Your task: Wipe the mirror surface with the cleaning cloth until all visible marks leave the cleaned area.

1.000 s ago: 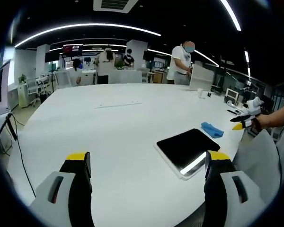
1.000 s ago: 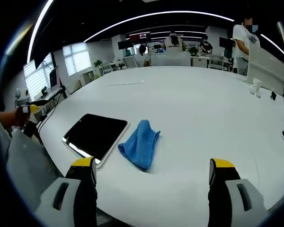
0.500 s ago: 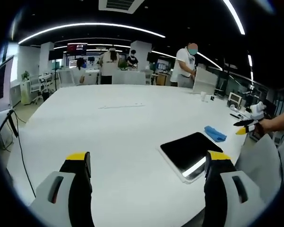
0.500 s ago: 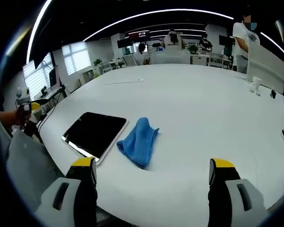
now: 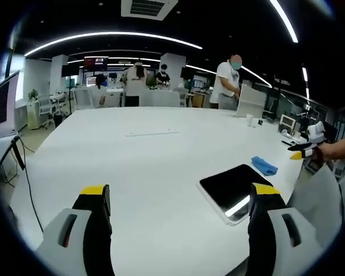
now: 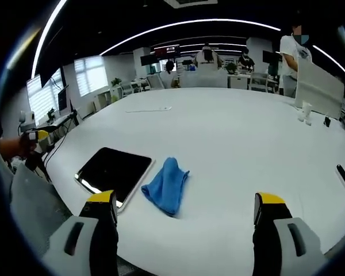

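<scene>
Blue cloth lies crumpled on white table, just beside dark mirror near table edge. Left tongs & right tongs both spread wide, empty, above table.

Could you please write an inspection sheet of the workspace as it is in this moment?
Surface: large white table, mostly bare.
Job's things: mirror flat near the table edge; blue cleaning cloth crumpled right beside it, not held.
Clutter: thin strip far across the table; small dark item near the far right edge.
Grippers: left gripper and right gripper both open, above the table, holding nothing.
Cables: black cable hanging beyond the table's left side.
Surroundings: open office, desks, several people standing in the background.
</scene>
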Demonstrator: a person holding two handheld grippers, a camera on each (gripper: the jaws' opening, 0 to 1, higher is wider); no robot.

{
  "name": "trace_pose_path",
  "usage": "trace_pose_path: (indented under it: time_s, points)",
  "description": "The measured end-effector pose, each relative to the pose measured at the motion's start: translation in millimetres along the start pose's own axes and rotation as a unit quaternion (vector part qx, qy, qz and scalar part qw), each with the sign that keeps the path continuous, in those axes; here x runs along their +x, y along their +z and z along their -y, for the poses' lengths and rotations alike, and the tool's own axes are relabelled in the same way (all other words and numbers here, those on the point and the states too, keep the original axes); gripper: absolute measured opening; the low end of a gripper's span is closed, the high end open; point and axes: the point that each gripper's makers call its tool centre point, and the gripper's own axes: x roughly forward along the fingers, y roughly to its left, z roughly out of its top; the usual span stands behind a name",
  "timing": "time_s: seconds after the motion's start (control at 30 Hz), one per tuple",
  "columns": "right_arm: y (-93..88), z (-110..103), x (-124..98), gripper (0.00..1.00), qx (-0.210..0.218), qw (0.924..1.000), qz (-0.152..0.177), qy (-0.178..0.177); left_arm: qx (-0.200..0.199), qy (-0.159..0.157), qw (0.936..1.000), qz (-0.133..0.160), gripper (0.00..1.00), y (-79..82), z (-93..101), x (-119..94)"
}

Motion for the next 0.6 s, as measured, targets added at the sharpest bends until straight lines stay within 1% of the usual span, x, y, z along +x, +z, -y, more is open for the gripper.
trace_pose_path:
  time_s: [0.07, 0.17, 0.23, 0.3, 0.37, 0.4, 0.43, 0.47, 0.53, 0.57, 0.6]
  points:
    - [-0.8, 1.7, 1.8, 0.98, -0.003, 1.0, -0.002, -0.003, 0.003, 0.002, 1.0, 0.002, 0.99, -0.8, -1.3, 0.4]
    - [-1.5, 2.4, 3.4, 0.98, -0.004, 1.0, -0.007, -0.005, -0.009, 0.006, 0.9999, 0.004, 0.99, -1.5, -4.2, -1.2]
    - [0.3, 2.2, 3.7, 0.98, 0.0, 1.0, -0.004, -0.008, -0.01, 0.006, 0.9999, 0.005, 0.99, -1.7, -4.2, -3.1]
    - [3.3, -1.5, 3.9, 0.98, 0.003, 1.0, -0.001, -0.005, -0.004, 0.0, 1.0, 0.002, 0.99, -2.1, -1.2, -3.6]
    - [2.5, -5.8, 6.4, 0.98, 0.0, 1.0, -0.006, 0.0, -0.007, -0.002, 1.0, -0.001, 0.99, -4.4, 1.3, -2.5]
    - [1.8, -7.0, 7.2, 0.98, -0.002, 1.0, -0.009, 0.001, -0.01, -0.011, 0.9999, -0.002, 0.99, -6.3, 5.2, -1.2]
    - [1.8, -7.7, 7.8, 0.98, -0.006, 0.9999, -0.01, 0.002, -0.004, -0.014, 0.9999, -0.006, 0.99, -9.8, 7.6, 0.8]
    - [1.7, -8.1, 8.4, 0.98, -0.007, 0.9999, -0.012, 0.002, -0.001, -0.011, 0.9999, -0.009, 0.99, -11.7, 7.8, 1.8]
    - [-2.9, -9.5, 8.6, 0.98, 0.008, 0.9994, -0.033, 0.006, -0.018, -0.008, 0.9998, -0.008, 0.99, -11.9, 9.1, 2.3]
    - [0.3, -7.7, 10.1, 0.98, 0.008, 0.9995, -0.029, 0.003, -0.026, -0.008, 0.9996, -0.005, 0.99, -11.3, 9.9, 2.7]
    - [2.0, -7.4, 9.7, 0.98, 0.006, 0.9997, -0.024, 0.002, -0.023, -0.009, 0.9997, -0.006, 0.99, -11.5, 10.8, 2.7]
